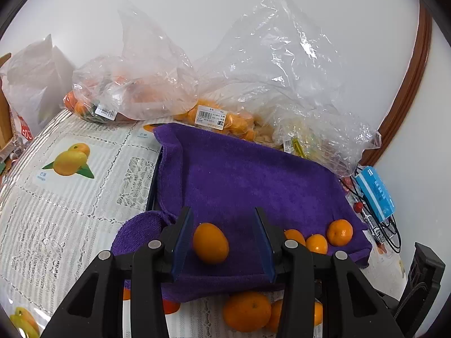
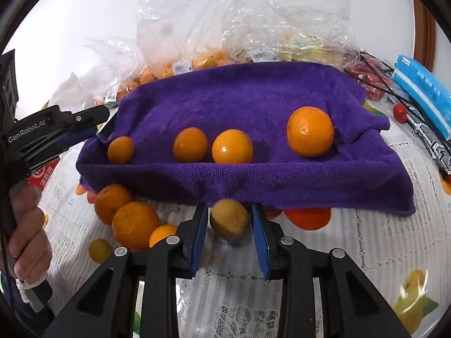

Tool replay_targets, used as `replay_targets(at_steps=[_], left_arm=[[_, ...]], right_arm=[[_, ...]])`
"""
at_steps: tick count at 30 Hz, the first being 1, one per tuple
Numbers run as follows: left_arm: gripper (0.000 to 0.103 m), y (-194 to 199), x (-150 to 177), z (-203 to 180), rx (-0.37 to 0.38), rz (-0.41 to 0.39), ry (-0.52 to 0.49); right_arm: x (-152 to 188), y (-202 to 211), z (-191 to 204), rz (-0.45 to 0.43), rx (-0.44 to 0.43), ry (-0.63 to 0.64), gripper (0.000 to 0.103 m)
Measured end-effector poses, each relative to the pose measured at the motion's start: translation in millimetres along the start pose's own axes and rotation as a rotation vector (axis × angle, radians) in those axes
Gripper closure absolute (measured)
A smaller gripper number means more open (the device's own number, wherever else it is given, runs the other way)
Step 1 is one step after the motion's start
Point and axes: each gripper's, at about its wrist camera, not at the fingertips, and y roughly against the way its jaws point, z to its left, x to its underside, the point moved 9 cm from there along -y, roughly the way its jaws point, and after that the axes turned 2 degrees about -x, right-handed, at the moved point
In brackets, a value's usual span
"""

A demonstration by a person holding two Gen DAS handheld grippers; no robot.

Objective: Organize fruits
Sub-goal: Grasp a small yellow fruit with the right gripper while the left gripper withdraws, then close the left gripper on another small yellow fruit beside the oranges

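My left tongs [image 1: 224, 242] stand apart around an orange [image 1: 210, 243] on the purple towel [image 1: 253, 174]; my right tongs [image 2: 229, 225] gape beside a yellowish fruit [image 2: 229, 219] on the counter [image 2: 352, 239].

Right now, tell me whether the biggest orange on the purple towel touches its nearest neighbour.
Apart. The right wrist view shows bare purple towel between the biggest orange and its nearest neighbour.
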Motion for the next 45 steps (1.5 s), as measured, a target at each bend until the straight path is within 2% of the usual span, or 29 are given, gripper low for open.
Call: replay_targets(at_steps=[1,7,13,16,19,24,28,34,38,41,45], left_arm=[[0.062,-0.3,0.0,0.7,-0.004,-0.001,0.0],[0.062,-7.5,3.6,2.9,-0.012,0.021,0.0],[0.062,-5.8,4.6,-1.6,-0.012,0.009,-0.025],[0.062,-7.7,5.4,-0.5,-0.017,0.014,-0.023],[0.062,-11.4,8.0,-0.9,-0.016,0.026,-0.022],[0.062,-13.8,13.0,-8.2,-0.025,0.028,-0.059],[0.062,-10.4,13.9,-13.8,-0.02,0.012,-0.087],[0.063,-2.0,17.2,-22.4,0.034,-0.002,-0.112],[0.064,11.8,20.3,-24.6,0.072,-0.017,-0.093],[0.064,24.8,37.3,-17.4,0.065,-0.025,-0.078],[0.065,33.1,71.2,-9.8,0.066,0.037,-0.072]], right_arm=[[-0.1,0.1,-0.5,-0.001,0.003,-0.002,0.075],[-3.8,11.2,-4.4,-0.057,0.005,-0.015,0.076],[-1.9,32.7,-32.2,-0.109,0.133,-0.004,0.076],[13.6,38.6,-60.8,-0.063,0.209,-0.037,0.076],[25.1,41.9,-79.1,-0.028,0.199,-0.09,0.075],[28.3,41.9,-72.2,-0.011,0.271,0.003,0.076],[27.8,42.7,-76.2,-0.017,0.233,-0.031,0.076],[27.5,40.8,-75.7,-0.01,0.248,-0.011,0.074],[27.2,41.0,-75.1,-0.012,0.241,-0.02,0.074],[27.0,42.9,-78.7,-0.02,0.228,-0.051,0.076],[26.5,44.8,-84.0,-0.028,0.255,-0.067,0.076]])
